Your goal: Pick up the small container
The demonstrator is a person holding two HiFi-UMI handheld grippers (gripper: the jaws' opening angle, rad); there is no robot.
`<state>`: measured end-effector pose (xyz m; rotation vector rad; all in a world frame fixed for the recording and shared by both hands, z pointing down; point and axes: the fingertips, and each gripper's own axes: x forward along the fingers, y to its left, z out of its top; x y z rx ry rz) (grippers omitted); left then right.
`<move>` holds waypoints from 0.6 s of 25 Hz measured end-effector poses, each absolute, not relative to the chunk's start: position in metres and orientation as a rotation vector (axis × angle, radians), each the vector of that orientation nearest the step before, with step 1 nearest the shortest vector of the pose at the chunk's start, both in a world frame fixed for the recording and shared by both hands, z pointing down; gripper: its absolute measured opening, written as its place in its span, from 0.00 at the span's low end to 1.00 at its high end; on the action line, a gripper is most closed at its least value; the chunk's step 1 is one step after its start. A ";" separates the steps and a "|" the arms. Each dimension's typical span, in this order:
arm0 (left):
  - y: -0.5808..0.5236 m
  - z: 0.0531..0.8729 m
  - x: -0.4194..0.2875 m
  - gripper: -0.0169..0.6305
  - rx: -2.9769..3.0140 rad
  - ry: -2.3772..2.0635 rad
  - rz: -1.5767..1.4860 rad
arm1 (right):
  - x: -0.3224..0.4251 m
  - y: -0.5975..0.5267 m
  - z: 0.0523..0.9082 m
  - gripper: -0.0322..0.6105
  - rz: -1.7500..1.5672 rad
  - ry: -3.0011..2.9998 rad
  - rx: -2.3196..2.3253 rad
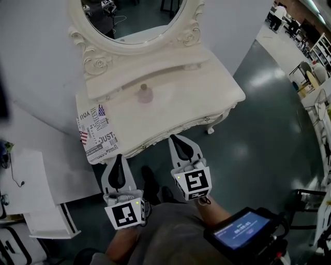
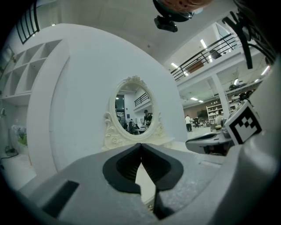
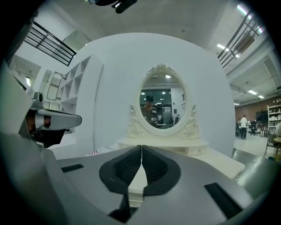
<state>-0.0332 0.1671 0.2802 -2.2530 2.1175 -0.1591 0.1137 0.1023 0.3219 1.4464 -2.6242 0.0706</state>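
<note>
A small pinkish container (image 1: pixel 144 94) with a round stopper stands on the cream dressing table (image 1: pixel 170 111), close under the mirror shelf. Both grippers hover over the floor in front of the table's near edge, well short of the container. My left gripper (image 1: pixel 118 158) is shut with nothing between its black pads (image 2: pixel 131 163). My right gripper (image 1: pixel 178 140) sits a little nearer the table, its pads (image 3: pixel 151 167) also pressed together and empty. In both gripper views the container is hidden behind the jaws.
An oval mirror (image 1: pixel 135 15) in a carved cream frame rises at the table's back. A printed newspaper-pattern cloth or box (image 1: pixel 95 132) lies at the table's left end. White shelving (image 1: pixel 31 191) stands at left; dark glossy floor (image 1: pixel 258 129) spreads right.
</note>
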 end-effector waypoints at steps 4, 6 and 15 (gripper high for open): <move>0.140 0.288 -0.048 0.05 -2.255 2.136 -0.170 | 0.101 0.076 0.328 0.07 0.075 -2.620 1.430; 0.123 0.290 -0.054 0.05 -2.261 2.139 -0.172 | 0.095 0.061 0.330 0.07 0.066 -2.618 1.426; 0.040 0.299 -0.090 0.05 -2.309 2.115 -0.179 | 0.061 -0.011 0.348 0.07 0.086 -2.577 1.439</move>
